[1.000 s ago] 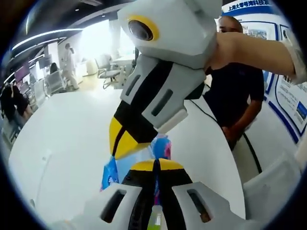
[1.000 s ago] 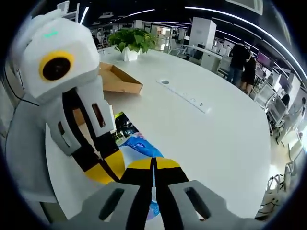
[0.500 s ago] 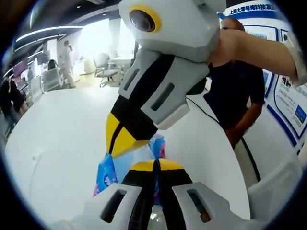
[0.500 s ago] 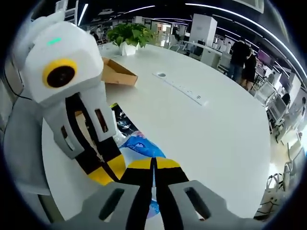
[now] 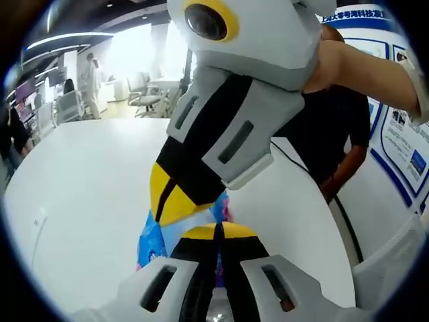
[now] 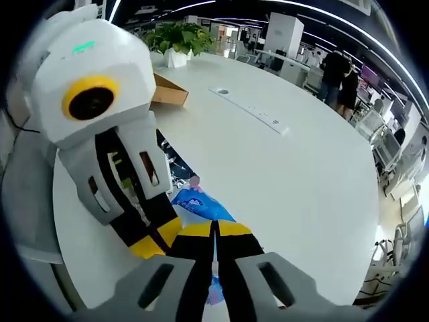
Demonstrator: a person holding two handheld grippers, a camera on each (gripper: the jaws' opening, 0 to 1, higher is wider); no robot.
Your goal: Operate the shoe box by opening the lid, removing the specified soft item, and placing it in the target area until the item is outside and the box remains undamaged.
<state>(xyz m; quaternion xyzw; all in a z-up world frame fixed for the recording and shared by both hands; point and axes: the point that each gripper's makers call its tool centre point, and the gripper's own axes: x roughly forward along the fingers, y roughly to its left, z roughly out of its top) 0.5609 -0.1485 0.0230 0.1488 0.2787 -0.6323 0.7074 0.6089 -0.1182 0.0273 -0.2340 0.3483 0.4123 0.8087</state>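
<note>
A soft blue and pink packet (image 5: pixel 151 243) hangs above the white table (image 5: pixel 74 181), held from two sides. My left gripper (image 5: pixel 216 232) is shut on its edge at the bottom of the left gripper view. My right gripper (image 5: pixel 171 201) reaches in from the upper right, its yellow tips on the same packet. In the right gripper view, my right gripper (image 6: pixel 214 229) is shut on the packet (image 6: pixel 200 205), and the left gripper (image 6: pixel 155 243) grips it from the left. An open brown cardboard box (image 6: pixel 169 95) lies further back on the table (image 6: pixel 295 188).
A dark printed bag (image 6: pixel 171 162) lies on the table under the packet. A potted plant (image 6: pixel 177 37) and a power strip (image 6: pixel 258 115) sit beyond the box. A person in a dark shirt (image 5: pixel 335 127) stands at the table's edge. Office chairs and people are further off.
Both grippers stay shut on the packet. The right gripper looms larger in the left gripper view, and the cardboard box sits further back in the right gripper view.
</note>
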